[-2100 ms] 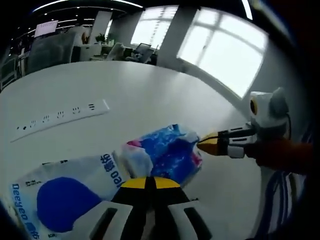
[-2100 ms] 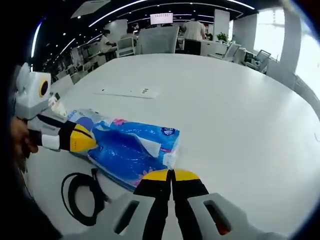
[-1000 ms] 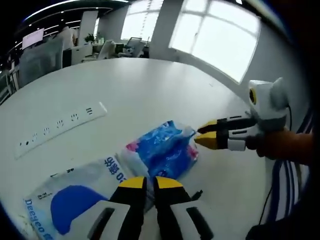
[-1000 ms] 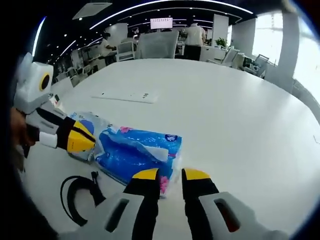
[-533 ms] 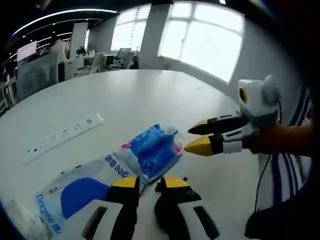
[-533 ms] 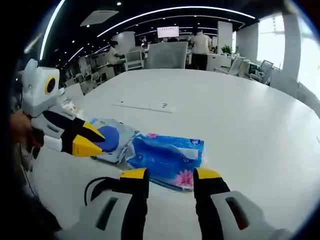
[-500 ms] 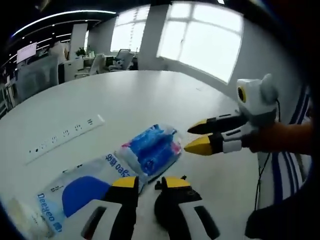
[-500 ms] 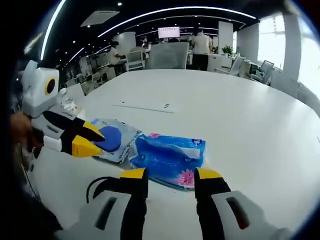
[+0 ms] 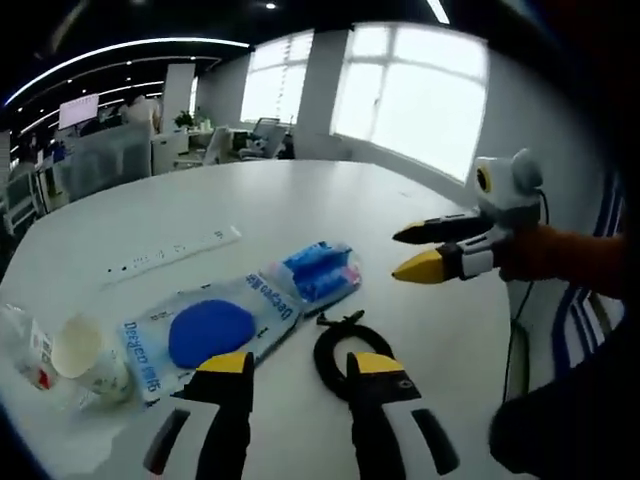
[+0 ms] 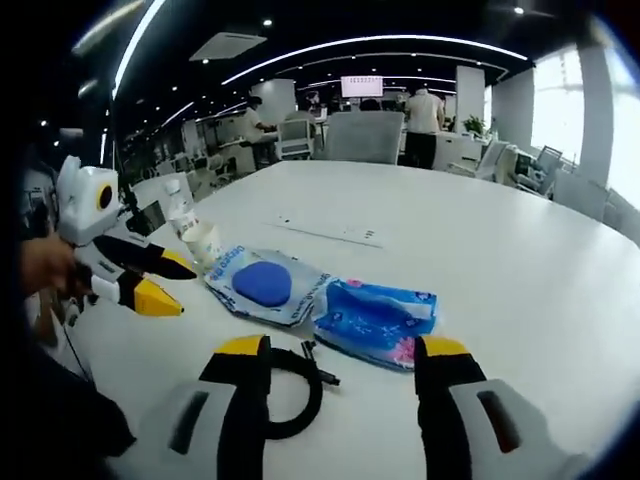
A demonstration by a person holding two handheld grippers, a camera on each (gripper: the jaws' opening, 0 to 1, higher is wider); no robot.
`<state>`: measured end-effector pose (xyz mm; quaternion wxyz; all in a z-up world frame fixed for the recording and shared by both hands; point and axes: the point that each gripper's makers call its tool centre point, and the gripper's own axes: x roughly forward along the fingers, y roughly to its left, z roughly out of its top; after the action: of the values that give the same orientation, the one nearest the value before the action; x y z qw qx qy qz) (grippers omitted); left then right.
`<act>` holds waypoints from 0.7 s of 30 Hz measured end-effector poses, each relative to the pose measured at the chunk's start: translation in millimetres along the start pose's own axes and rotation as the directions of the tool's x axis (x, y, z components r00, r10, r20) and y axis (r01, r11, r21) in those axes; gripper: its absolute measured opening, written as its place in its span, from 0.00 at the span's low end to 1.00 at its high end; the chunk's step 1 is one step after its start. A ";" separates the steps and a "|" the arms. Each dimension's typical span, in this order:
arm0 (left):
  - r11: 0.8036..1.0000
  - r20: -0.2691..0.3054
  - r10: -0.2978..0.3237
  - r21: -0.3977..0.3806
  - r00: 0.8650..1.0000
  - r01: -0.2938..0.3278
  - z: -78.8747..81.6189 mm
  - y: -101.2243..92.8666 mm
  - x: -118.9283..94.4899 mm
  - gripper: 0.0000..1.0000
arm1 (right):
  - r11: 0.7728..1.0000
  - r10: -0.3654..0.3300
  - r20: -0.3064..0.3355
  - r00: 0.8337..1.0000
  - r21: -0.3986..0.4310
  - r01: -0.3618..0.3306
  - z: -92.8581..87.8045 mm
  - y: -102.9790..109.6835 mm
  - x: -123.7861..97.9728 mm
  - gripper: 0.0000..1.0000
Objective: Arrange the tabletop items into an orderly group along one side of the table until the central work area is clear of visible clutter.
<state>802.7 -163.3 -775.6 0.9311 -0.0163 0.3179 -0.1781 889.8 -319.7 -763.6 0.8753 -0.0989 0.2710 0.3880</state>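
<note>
Both grippers, left (image 9: 294,366) and right (image 10: 344,350), hover with jaws apart and empty above the cable (image 10: 291,392), tissue pack (image 10: 379,320) and wipes (image 10: 264,285) lined up just beyond it, cup (image 9: 77,352) beside the wipes, power strip (image 9: 174,253) farther off, likely left to gather.

A blue tissue pack (image 10: 378,320) lies flat on the white table, its end touching a clear packet (image 10: 264,284) with a round blue pad inside and blue lettering along one edge. A coiled black cable (image 9: 345,352) lies just beside both, and a paper cup (image 9: 82,352) and a crinkled clear wrapper (image 9: 25,345) rest near the packet's far end. A white power strip (image 9: 172,252) lies apart, farther in on the table.
</note>
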 end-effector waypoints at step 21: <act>0.993 0.062 0.117 -0.024 0.991 -0.116 -43.8 44.5 -92.2 0.60 | 0.998 0.059 0.060 0.996 0.005 -0.060 -19.8 44.5 -43.3 0.88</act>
<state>723.2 -86.5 -762.8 0.9493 -0.0128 0.2904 -0.1195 825.4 -324.2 -754.6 0.8715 -0.0762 0.2486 0.4158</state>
